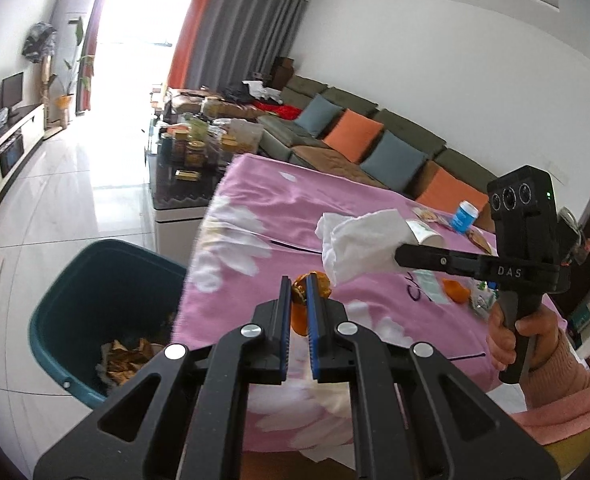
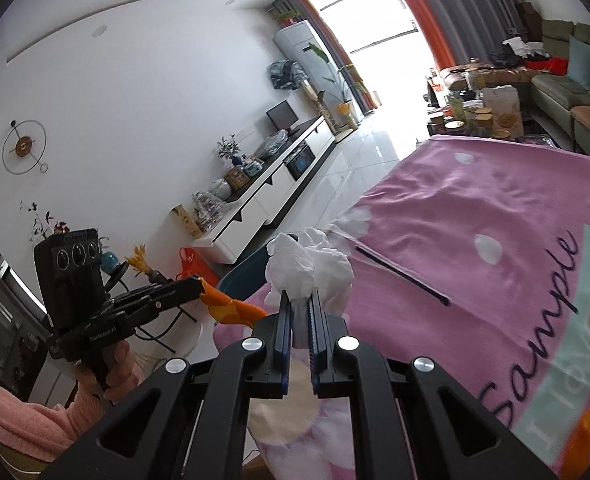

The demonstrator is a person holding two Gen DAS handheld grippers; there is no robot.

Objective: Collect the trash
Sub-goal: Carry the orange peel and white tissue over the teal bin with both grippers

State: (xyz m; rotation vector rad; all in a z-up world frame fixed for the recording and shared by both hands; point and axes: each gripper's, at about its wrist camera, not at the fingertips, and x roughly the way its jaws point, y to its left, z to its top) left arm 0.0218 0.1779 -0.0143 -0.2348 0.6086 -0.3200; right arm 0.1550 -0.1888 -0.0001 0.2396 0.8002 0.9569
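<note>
- Left gripper (image 1: 298, 286) sits bottom center of the left wrist view, jaws pinched nearly all the way together on a piece of orange peel (image 1: 309, 288). Part of the peel sticks up past the fingertips and part hangs down between the blue pads.
- Right gripper (image 2: 298, 298) is low center in its own view, clamped tight on a crumpled white tissue (image 2: 311, 270) that puffs out above the tips.
- From the left wrist view you can see the right one coming in from the right edge, tissue bunched at its tip, a hand (image 1: 523, 336) in a pink sleeve (image 1: 567, 384) on the handle.
- The teal trash bin (image 1: 75, 300) is in the lower left of the left wrist view, on the white tile floor right beside the table edge. There's already some brownish crumpled stuff (image 1: 129, 360) in the bottom of it.
- Both grippers are over the pink flowered tablecloth (image 1: 295, 200), near its left edge, not over the bin.
- More trash is on the cloth toward the right of the left wrist view: another bit of orange peel (image 1: 455, 291), a tipped paper cup (image 1: 425, 232), a blue-and-white container (image 1: 465, 216) and some wrappers (image 1: 482, 300).
- A thin dark stick (image 2: 403, 276) lies on the cloth, mid-frame in the right wrist view.
- Sofa with orange and blue cushions (image 1: 355, 132) runs across the upper right background.
</note>
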